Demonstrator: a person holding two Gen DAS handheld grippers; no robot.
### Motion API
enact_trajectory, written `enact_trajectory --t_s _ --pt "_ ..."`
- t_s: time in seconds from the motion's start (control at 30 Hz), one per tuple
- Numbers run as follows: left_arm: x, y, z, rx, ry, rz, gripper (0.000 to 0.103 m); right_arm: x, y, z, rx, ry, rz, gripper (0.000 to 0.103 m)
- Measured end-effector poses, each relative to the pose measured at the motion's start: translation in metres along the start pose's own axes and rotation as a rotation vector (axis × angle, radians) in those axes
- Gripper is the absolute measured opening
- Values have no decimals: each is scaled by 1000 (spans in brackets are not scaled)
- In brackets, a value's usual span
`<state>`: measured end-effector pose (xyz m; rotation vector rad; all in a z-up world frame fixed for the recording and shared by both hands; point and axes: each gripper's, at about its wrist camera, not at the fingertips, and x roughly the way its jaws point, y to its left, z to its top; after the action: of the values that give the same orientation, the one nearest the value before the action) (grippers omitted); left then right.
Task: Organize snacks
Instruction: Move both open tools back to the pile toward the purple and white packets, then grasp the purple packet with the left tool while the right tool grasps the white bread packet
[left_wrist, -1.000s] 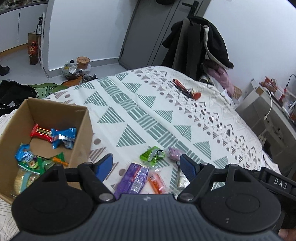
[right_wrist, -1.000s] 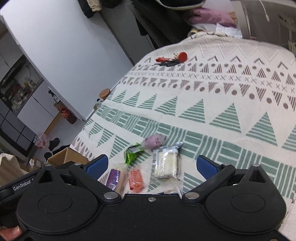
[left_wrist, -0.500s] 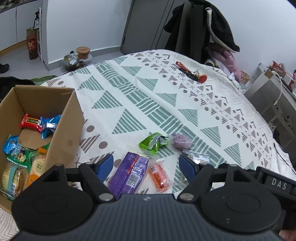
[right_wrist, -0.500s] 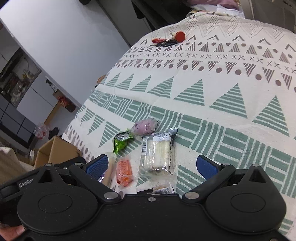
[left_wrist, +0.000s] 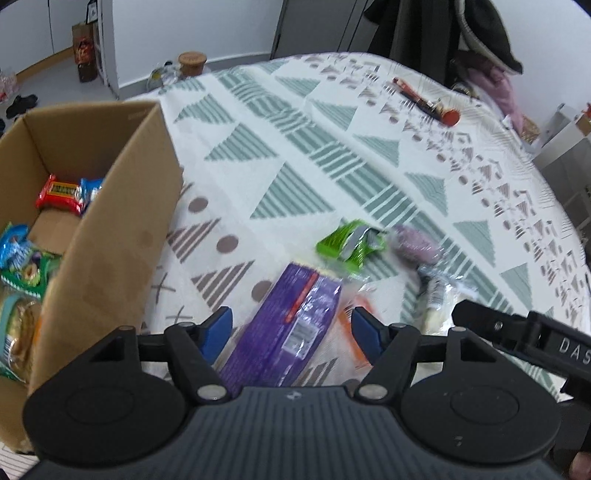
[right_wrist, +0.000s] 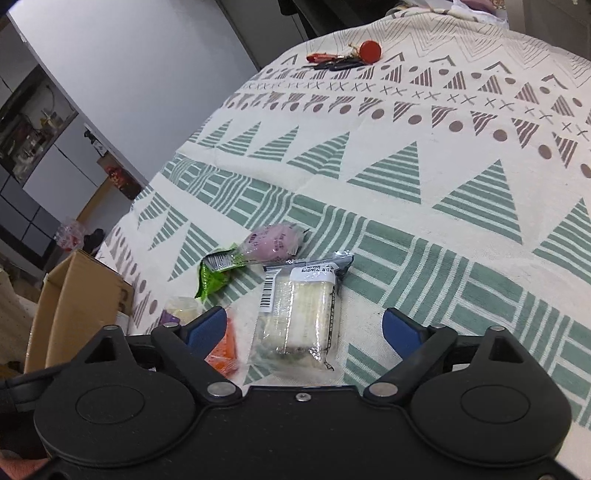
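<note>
Left wrist view: a cardboard box (left_wrist: 110, 236) already holding several wrapped snacks is seen at the far left on the patterned bed (left_wrist: 332, 147). Just right of it, the left tool (left_wrist: 291, 330) is held with its blue pads spread wide and empty, and the purple packet (left_wrist: 288, 325) lies directly between and ahead of them, its long axis running roughly along the tool's line of sight. A green packet (left_wrist: 349, 245) and a pale purple snack (left_wrist: 415, 243) lie beyond. In the right wrist view, the right tool (right_wrist: 304, 328) is likewise spread and empty, with the clear white packet (right_wrist: 299, 314) lying lengthwise between its fingers. The purple packet is judged nearer the left tool, the white one nearer the right.
</note>
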<state>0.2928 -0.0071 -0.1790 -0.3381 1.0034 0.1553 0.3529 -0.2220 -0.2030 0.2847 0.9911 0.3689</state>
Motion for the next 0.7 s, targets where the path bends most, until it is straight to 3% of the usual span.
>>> enact_trajectory --t_s 0.13,0.27,0.37,0.43,0.5,0.53,0.7 --pt "9 1 -4 -7 33 9 70 9 5 0 -38 -4 -12 89" --pt "16 1 -12 -1 58 26 64 15 11 -2 -97 -6 -37 89" --pt "13 -1 -12 9 56 17 48 17 17 -6 -162 -1 -65 87" --pt "12 -3 -13 19 61 5 40 17 18 -8 -187 0 -81 77" --pt "12 -7 -15 58 51 18 36 16 19 -10 -213 4 -91 54" --pt "12 -8 -17 73 42 23 36 15 18 -11 -215 5 -89 49" --pt "6 -10 -23 75 14 27 32 3 14 -14 -168 14 -49 43"
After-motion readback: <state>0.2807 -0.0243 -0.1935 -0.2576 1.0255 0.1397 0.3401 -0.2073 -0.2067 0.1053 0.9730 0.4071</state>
